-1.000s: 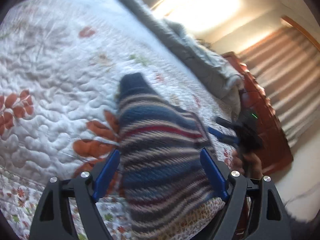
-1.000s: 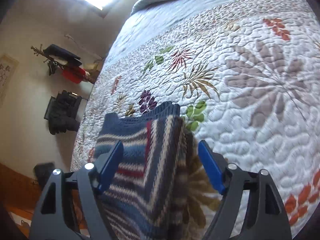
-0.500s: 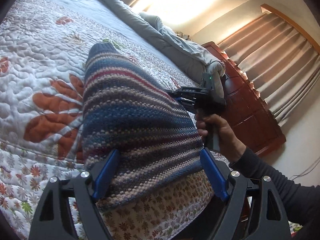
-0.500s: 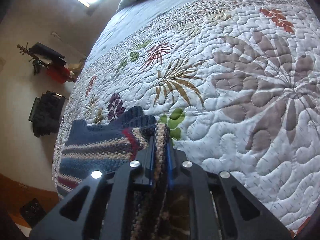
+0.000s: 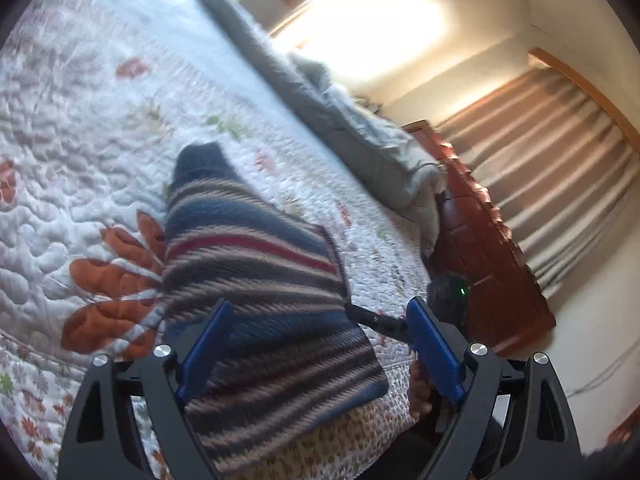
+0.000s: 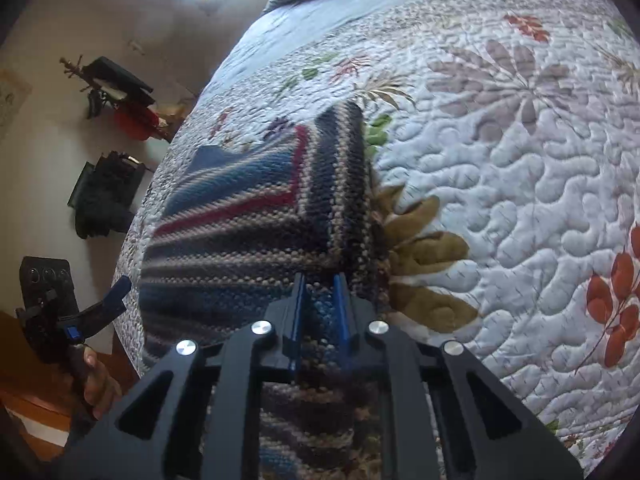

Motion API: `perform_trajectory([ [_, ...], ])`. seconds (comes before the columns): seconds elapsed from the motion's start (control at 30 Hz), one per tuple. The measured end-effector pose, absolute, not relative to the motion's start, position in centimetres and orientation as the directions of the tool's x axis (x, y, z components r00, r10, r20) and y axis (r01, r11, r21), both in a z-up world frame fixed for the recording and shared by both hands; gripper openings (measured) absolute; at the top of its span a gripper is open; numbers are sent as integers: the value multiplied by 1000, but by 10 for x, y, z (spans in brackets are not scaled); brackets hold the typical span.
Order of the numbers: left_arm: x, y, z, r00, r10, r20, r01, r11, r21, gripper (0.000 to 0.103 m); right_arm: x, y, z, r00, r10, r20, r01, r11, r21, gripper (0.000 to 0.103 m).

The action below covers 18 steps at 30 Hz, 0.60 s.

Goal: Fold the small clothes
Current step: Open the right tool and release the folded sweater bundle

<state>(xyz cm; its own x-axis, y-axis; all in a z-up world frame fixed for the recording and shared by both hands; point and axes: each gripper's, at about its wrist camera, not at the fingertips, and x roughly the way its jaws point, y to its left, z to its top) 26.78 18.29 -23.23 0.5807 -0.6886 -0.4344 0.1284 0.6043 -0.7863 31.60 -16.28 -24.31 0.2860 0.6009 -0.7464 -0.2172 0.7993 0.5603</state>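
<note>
A small striped knit sweater (image 5: 256, 280), blue, beige and red, lies on the quilted floral bedspread (image 5: 80, 128) near the bed's edge. My left gripper (image 5: 320, 344) is open, its blue fingers spread either side of the sweater's near edge. My right gripper (image 6: 318, 304) is shut on the sweater's (image 6: 248, 216) near right edge; a sleeve is folded over along that side. In the left wrist view the right gripper (image 5: 380, 322) shows at the sweater's far edge. In the right wrist view the left gripper (image 6: 104, 308) shows at lower left, off the sweater.
A grey blanket (image 5: 352, 136) lies bunched along the far side of the bed. A wooden headboard (image 5: 488, 264) and curtains (image 5: 560, 184) stand beyond. Dark bags (image 6: 104, 192) and a coat rack (image 6: 116, 92) stand by the wall.
My right gripper closed on the sweater's edge half a second ago and still holds it, now lower on the bed. My left gripper stayed open while the view swung over the sweater.
</note>
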Motion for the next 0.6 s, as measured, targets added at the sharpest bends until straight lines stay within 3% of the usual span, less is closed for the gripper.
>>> perform_trajectory([
  [0.1,285,182,-254,541,-679,-496,51,615,-787,89,302,-172,-230,305,625,-719,-208,780,590,13],
  [0.2,284,183,-259,533,-684,-498,51,614,-788,91,269,-175,-203,335,663,-669,-260,748,611,16],
  [0.3,285,185,-268,524,-688,-502,26,602,-798,91,249,-174,-216,293,679,-674,-238,734,636,16],
  [0.43,289,185,-288,488,-656,-576,-57,635,-771,91,250,-176,-260,268,655,-706,-150,753,641,4],
  [0.5,287,182,-295,451,-644,-618,-102,650,-753,91,245,-184,-257,278,691,-667,-125,714,689,7],
  [0.57,272,184,-287,480,-642,-598,-91,641,-762,91,230,-188,-236,312,704,-638,-153,700,697,30],
  [0.6,263,185,-282,498,-635,-591,-82,644,-761,91,221,-189,-226,331,696,-638,-168,708,686,36],
])
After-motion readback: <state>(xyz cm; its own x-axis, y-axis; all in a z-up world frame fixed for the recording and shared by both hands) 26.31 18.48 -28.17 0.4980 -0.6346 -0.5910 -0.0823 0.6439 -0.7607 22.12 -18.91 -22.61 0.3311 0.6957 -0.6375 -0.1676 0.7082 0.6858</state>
